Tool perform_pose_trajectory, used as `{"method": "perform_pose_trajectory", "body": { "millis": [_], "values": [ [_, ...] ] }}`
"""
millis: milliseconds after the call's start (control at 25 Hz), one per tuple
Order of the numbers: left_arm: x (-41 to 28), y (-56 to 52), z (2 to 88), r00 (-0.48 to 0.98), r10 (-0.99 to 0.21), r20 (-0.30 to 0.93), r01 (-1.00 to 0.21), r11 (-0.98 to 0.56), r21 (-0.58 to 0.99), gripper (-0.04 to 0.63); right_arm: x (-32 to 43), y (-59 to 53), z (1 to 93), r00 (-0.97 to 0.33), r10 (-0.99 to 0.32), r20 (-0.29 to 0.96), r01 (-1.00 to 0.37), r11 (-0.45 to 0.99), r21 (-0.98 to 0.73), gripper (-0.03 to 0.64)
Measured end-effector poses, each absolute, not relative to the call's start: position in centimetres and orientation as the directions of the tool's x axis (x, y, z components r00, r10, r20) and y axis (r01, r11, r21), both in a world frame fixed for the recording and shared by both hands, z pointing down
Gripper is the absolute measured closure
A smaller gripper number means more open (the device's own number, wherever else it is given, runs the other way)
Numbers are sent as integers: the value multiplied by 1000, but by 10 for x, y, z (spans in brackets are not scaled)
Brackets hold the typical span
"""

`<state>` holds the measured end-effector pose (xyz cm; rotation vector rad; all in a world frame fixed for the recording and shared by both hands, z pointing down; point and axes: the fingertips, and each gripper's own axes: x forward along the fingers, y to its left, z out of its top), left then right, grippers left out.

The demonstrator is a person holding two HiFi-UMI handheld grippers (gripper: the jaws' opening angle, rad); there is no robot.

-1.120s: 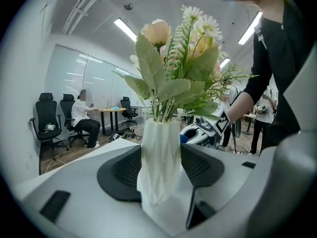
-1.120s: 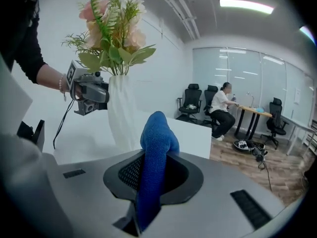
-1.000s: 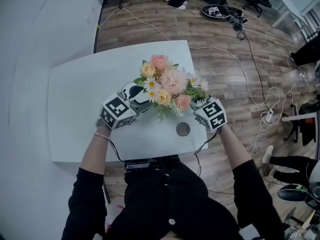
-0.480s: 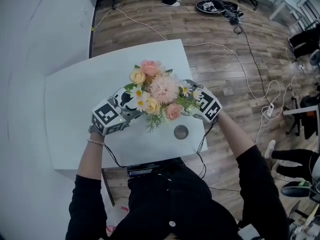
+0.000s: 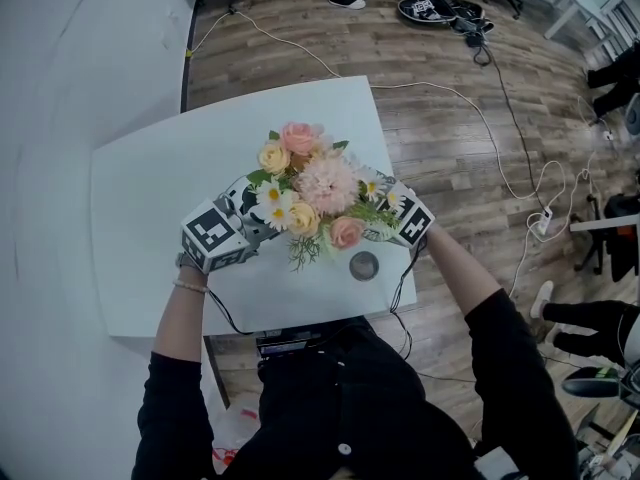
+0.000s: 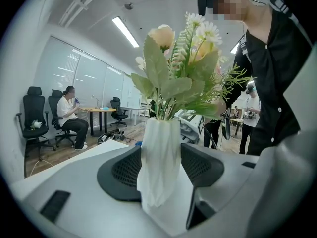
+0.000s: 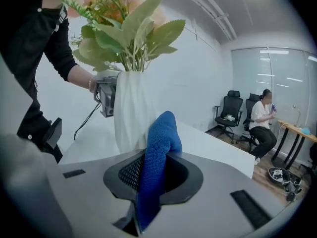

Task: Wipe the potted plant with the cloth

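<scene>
A white ribbed vase (image 6: 159,157) holds pink, peach and white flowers (image 5: 315,183) near the table's front. My left gripper (image 6: 159,168) is shut on the vase's lower body, one dark pad against each side. From the head view its marker cube is left of the bouquet, left gripper (image 5: 245,220). My right gripper (image 7: 154,175) is shut on a folded blue cloth (image 7: 158,157), whose raised top is close to the vase (image 7: 132,110) wall; contact is unclear. In the head view the right gripper (image 5: 392,223) is tucked under the right side of the blooms.
The white table (image 5: 150,188) ends just past the vase on the right, above wood floor with cables (image 5: 500,108). A round grey disc (image 5: 364,265) lies near the front edge. A seated person (image 7: 262,120) and office chairs (image 6: 33,123) are in the background.
The right gripper has moved with the blue cloth away from the table's front edge, in under the flowers towards the vase, turning a little. The left gripper has kept its hold in place.
</scene>
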<state>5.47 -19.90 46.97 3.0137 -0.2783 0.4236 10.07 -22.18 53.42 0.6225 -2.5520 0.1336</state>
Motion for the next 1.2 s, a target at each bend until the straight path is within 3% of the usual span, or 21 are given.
{"method": "perform_pose_trajectory", "body": {
  "millis": [240,560,1200],
  "values": [
    [56,-199,467,945,-175,278,-200,-978,64,334,95,-211,555,-763,-364,534,-430,903,1,531],
    [54,-199,466,946,-194,260,-217,-974,63,334,99,-200,575,-705,-412,577,-519,854,-25,531],
    [50,-198,460,916,-349,199,-375,-920,117,333,92,-148,570,-634,-518,575,-687,718,-111,531]
  ]
}}
